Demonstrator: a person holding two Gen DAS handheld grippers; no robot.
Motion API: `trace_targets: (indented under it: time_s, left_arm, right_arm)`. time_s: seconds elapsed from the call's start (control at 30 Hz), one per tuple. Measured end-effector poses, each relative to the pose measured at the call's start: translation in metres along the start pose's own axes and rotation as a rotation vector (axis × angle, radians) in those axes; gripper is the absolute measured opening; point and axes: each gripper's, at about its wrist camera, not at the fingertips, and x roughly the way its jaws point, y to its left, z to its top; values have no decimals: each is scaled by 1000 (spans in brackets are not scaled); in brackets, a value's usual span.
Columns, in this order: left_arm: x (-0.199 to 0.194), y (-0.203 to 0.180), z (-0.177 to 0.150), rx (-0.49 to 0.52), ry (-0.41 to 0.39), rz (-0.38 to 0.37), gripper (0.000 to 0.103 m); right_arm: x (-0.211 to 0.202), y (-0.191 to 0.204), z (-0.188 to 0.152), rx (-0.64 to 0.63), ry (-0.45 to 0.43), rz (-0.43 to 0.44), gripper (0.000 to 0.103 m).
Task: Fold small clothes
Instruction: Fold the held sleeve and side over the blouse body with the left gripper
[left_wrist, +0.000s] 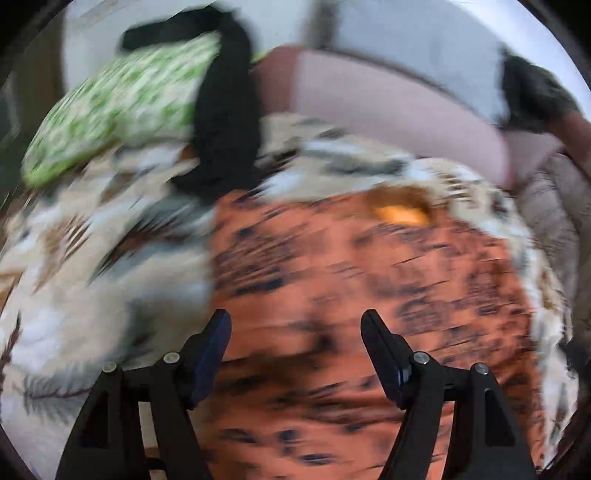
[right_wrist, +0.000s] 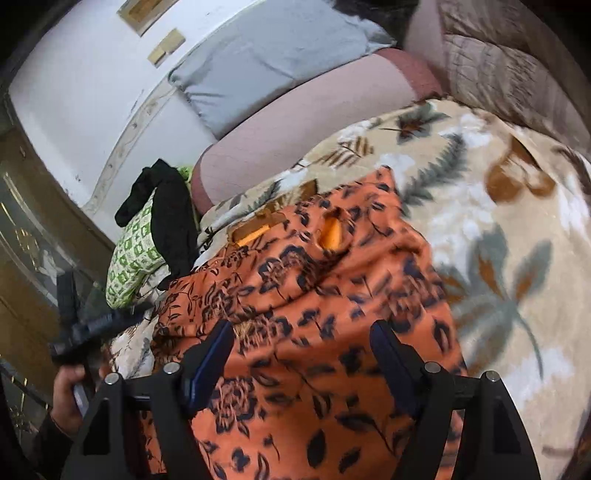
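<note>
On the bed, spread over a cream blanket with grey-green and brown leaf print (right_wrist: 498, 236), lies the orange garment with a dark floral print (right_wrist: 314, 306). It covers the near middle of the bed, rumpled, with folds running across it. A lighter orange inner layer shows through an opening near its far edge (right_wrist: 334, 236).

Left gripper (left_wrist: 295, 321): black fingers with blue pads (left_wrist: 212, 350), apart, nothing between them. It hangs above the orange garment (left_wrist: 351, 295); contact cannot be judged, as the left wrist view is heavily motion-blurred. The blanket (left_wrist: 92, 266) shows to the left of the cloth in that view.

Right gripper (right_wrist: 301, 332): fingers apart, empty, positioned over the near part of the same garment. Whether the tips touch the cloth cannot be told.

In the right wrist view the left gripper (right_wrist: 79, 325) appears at the left edge of the bed, held by the person's left hand (right_wrist: 68, 391); its finger state is not readable from this angle.

Toward the far left corner of the bed: a green-and-white patterned fabric bundle (right_wrist: 135, 254) with a black garment (right_wrist: 166, 214) draped over it. Both also appear in the left wrist view, green bundle (left_wrist: 118, 103) and black cloth (left_wrist: 225, 122).

Along the far edge of the bed: a pale pink pillow with maroon ends (right_wrist: 295, 122), a grey pillow (right_wrist: 266, 62) behind it against the white wall (right_wrist: 74, 103), and a brownish quilted cover (right_wrist: 498, 62) at the far right.
</note>
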Motion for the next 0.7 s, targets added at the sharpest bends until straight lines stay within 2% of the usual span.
trace_targets:
  time_s: [0.07,0.13,0.23,0.3,0.37,0.4,0.43,0.47,0.5,0.53,0.7]
  left_arm:
    - [11,29,-4,-56,28,1,73]
    - [23,41,-10,-86,39,-15,73]
    - [37,53,-9,-121,52,-59,73]
    - [43,58,-9,-137,54,-86,73]
    - [50,61,-10,-146,76,-110,73]
    - [52,62,-10,-151,86,-113,71]
    - [54,64,-11,-155,93,-113,59]
    - [54,64,-11,-149,95,-101,52]
    - [53,64,-11,-143,91,-90,46]
    - [53,65,-10,-145,89,-96,46]
    - [49,58,-9,-97,61,-77,44]
  right_arm:
    - [26,0,29,12,33,12,79]
    - [52,-8,52,55,75,-21,79]
    - [100,-26,81,104,191,-64,78]
    - [125,-35,87,135,288,-68,74]
    - [142,-40,86,149,349,-69,60]
    - [149,-40,83,150,393,-58,29]
    - [155,-38,79,137,430,-64,8]
    - [156,-29,78,88,446,-74,8]
    - [153,-19,80,33,440,-94,8]
    - [148,-10,84,-5,420,-103,8]
    - [93,53,121,-259,123,-156,8]
